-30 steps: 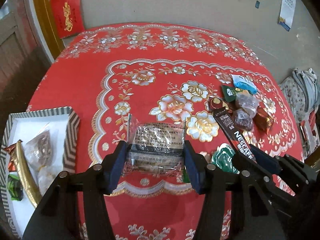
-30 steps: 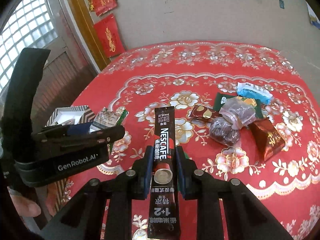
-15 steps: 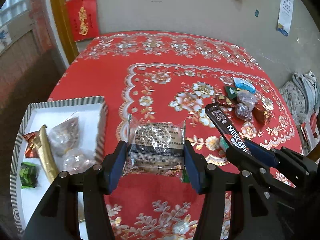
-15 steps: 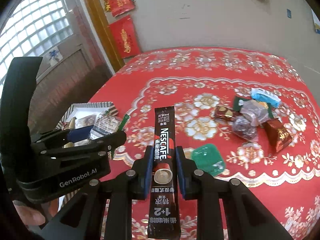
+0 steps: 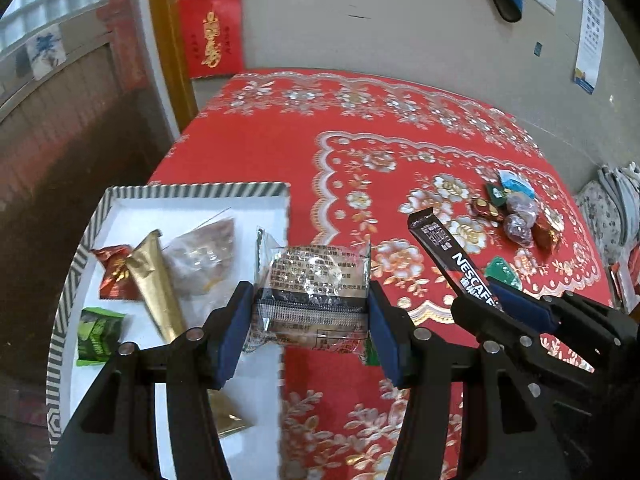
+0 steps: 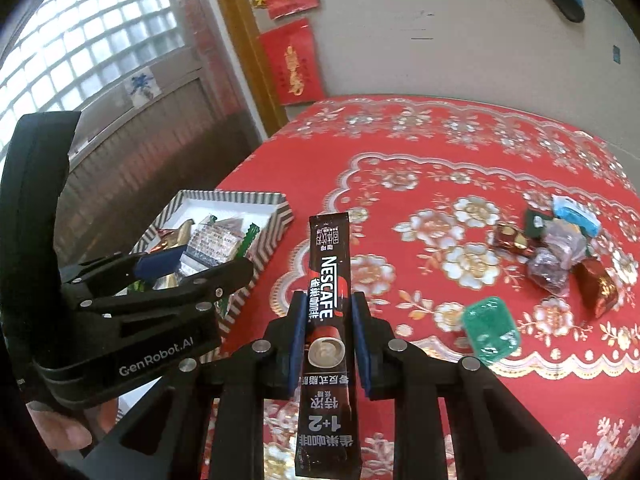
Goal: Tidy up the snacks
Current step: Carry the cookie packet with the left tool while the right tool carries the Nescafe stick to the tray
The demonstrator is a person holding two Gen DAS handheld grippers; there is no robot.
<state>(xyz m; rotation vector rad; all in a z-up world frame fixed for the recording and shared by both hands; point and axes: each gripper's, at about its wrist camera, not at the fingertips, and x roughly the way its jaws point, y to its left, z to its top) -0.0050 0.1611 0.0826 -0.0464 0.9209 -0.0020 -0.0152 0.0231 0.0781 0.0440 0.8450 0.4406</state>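
L gripper (image 5: 311, 322) is clamped on a clear-wrapped biscuit packet (image 5: 314, 300), blue pads pressing both short sides; packet hangs above the right wall of the striped-rim tray (image 5: 192, 190), partly over the tray, partly over the red floral tablecloth (image 5: 360, 128). Inside the tray: a gold foil stick (image 5: 156, 288), a red candy (image 5: 114, 272), a green candy (image 5: 98, 336) and a clear bag w/ brownish contents (image 5: 202, 254). R gripper (image 6: 328, 340) is closed on a black Nescafe stick sachet (image 6: 328, 280), held lengthwise betw. the fingers, top end pointing toward the table's far side, above the cloth just right of the tray. In the right wrist view the L gripper sits at left, over the tray. Still on the cloth, well apart from the tray: a green wrapped sweet (image 6: 490, 330) near the scalloped border, and farther right a cluster, incl. a dark red-gold candy (image 6: 510, 238), two clear-wrapped dark snacks (image 6: 548, 270), a red foil packet (image 6: 598, 288), a dark green packet (image 6: 536, 220) and a blue-white packet (image 6: 574, 212), touching or overlapping.
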